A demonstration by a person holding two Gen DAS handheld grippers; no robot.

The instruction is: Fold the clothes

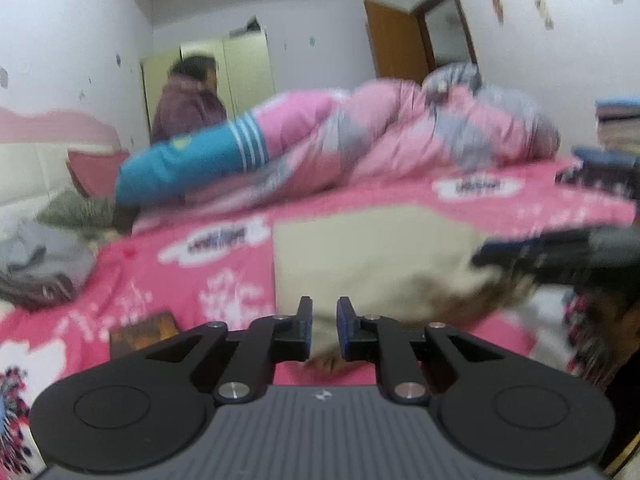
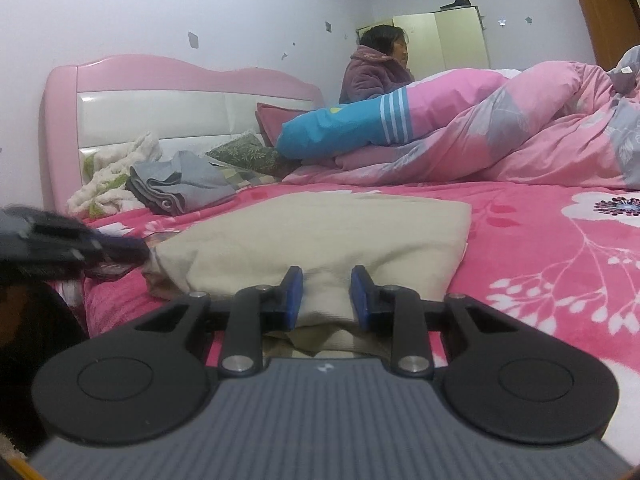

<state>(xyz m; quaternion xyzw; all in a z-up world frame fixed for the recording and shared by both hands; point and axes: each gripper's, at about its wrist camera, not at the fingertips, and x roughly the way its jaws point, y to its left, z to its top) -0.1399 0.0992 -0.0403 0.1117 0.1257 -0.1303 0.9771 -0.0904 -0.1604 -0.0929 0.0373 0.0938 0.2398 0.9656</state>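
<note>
Two black hand-held grippers with blue-padded fingers work at one folded beige cloth garment (image 2: 320,236), which lies flat on the pink flower-patterned bedsheet (image 2: 560,248) near the bed's front edge. The right gripper (image 2: 326,298) sits low at the garment's near edge with its jaws parted by a moderate gap; a raised fold of the beige fabric fills the space between the pads, though whether they actually pinch it cannot be told. The left gripper (image 1: 324,328) hovers at the garment's other end with its jaws nearly together, a narrow slot between them. Beige cloth shows through that slot, but motion blur hides whether any is held. Beyond the garment a rumpled pink and grey quilt (image 2: 540,136) is heaped across the bed, with a folded grey cloth pile (image 2: 180,184) by the pink headboard (image 2: 160,76).
</note>
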